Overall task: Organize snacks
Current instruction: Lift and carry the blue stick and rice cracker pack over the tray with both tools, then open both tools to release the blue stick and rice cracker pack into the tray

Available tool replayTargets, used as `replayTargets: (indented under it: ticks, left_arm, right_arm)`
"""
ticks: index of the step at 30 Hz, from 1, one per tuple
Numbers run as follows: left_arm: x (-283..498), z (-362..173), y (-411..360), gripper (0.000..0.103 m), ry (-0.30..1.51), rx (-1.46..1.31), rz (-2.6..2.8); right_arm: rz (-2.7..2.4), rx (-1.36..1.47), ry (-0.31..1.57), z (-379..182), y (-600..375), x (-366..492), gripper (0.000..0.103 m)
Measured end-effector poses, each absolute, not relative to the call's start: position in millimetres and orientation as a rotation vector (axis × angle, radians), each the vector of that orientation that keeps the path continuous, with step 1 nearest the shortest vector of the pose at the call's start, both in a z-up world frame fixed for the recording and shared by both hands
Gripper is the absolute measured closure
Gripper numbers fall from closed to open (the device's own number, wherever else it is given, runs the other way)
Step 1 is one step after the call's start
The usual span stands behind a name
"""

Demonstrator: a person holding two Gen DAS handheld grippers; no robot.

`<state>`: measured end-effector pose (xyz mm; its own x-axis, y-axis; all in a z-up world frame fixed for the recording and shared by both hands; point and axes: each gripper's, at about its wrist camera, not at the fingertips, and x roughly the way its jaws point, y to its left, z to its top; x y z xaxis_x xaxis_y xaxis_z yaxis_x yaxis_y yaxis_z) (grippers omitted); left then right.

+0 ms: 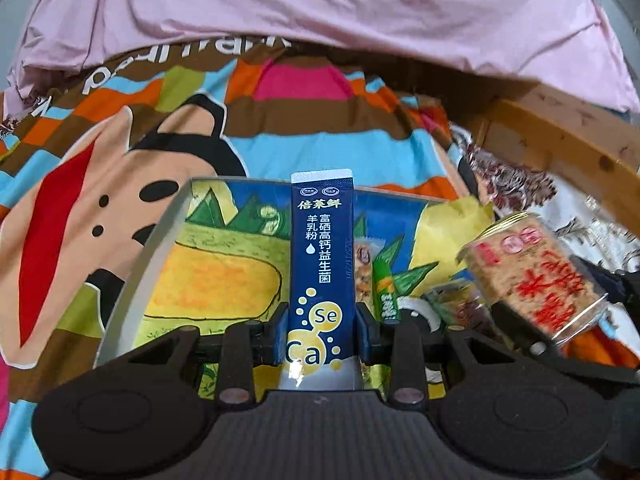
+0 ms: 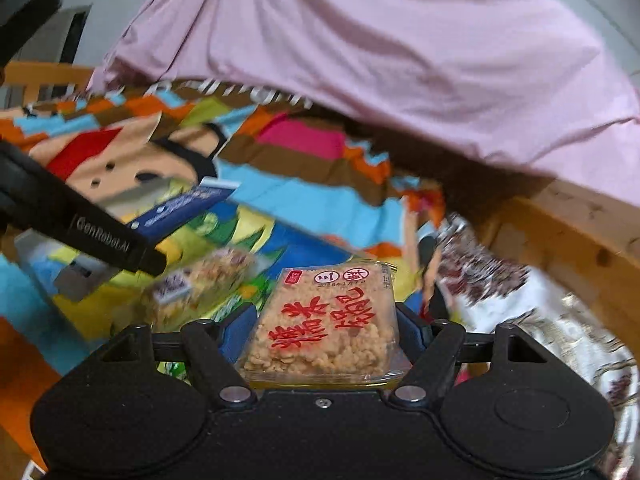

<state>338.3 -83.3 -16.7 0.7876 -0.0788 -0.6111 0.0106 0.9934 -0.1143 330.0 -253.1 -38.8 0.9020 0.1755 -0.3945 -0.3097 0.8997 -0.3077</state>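
Pinching the blue sachet (image 1: 322,248) low on its length with the left gripper (image 1: 322,332), jaws closed most of the way against its two edges, and holding it upright over the printed box (image 1: 160,240); clamping the rice cracker packet (image 2: 328,320) by its sides with the right gripper (image 2: 324,326), jaws set wide around it, just beside and to the right of the box; working both over the cartoon bedsheet (image 1: 120,152), with a pink cloth (image 1: 320,8) heaped behind and a wooden bed frame (image 1: 560,128) to the right. Probably risking a swing or slip of the tall sachet, gripped so far from its top; likely risking cracked or crushed rice cake inside the soft wrap if squeezed harder; possibly risking a knock between the two grippers, closing on the same box from either side; perhaps risking a tilt of the box itself, sitting on soft bedding rather than a firm surface, if pressed at one wall; also risking a drop onto the crowded right end, piling onto what lies there. Already holding several things at that right end of the box: a small snack pack (image 1: 364,272), a green stick packet (image 1: 386,292) beside it, and a yellow packet (image 1: 452,232) against the far right corner; leaving the left part bare, showing only the printing on the floor; not showing clearly what else lies lower right, being blurred and partly hidden.
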Motion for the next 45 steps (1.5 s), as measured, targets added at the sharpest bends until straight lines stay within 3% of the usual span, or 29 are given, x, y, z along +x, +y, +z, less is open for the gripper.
replayTargets:
  ticks: [13, 18, 23, 26, 28, 30, 37, 45]
  left_arm:
    - [359, -32, -77, 0.066, 0.75, -0.149, 0.038]
    - [359, -32, -76, 0.063, 0.749, -0.149, 0.045]
    - [357, -32, -72, 0.048, 0.751, -0.174, 0.048]
    - [351, -28, -72, 0.035, 0.734, -0.162, 0.062]
    - [347, -24, -72, 0.019, 0.721, -0.149, 0.079]
    - [340, -18, -72, 0.013, 0.693, -0.127, 0.099]
    - [317, 8, -68, 0.002, 0.645, -0.089, 0.131]
    - [280, 41, -65, 0.001, 0.587, -0.083, 0.121]
  right_arm:
    - [0.288, -0.342, 0.477, -61, -252, 345, 0.027]
    - [0.289, -0.339, 0.476, -60, -252, 345, 0.019]
    - [0.281, -0.329, 0.47, -57, -254, 345, 0.012]
    - [0.276, -0.31, 0.455, -50, -258, 342, 0.006]
    - [0.278, -0.293, 0.44, -43, -261, 338, 0.003]
    - [0.277, -0.275, 0.428, -35, -264, 335, 0.001]
    - [0.283, -0.222, 0.382, -5, -273, 312, 0.001]
    - [0.26, -0.14, 0.319, 27, -288, 274, 0.001]
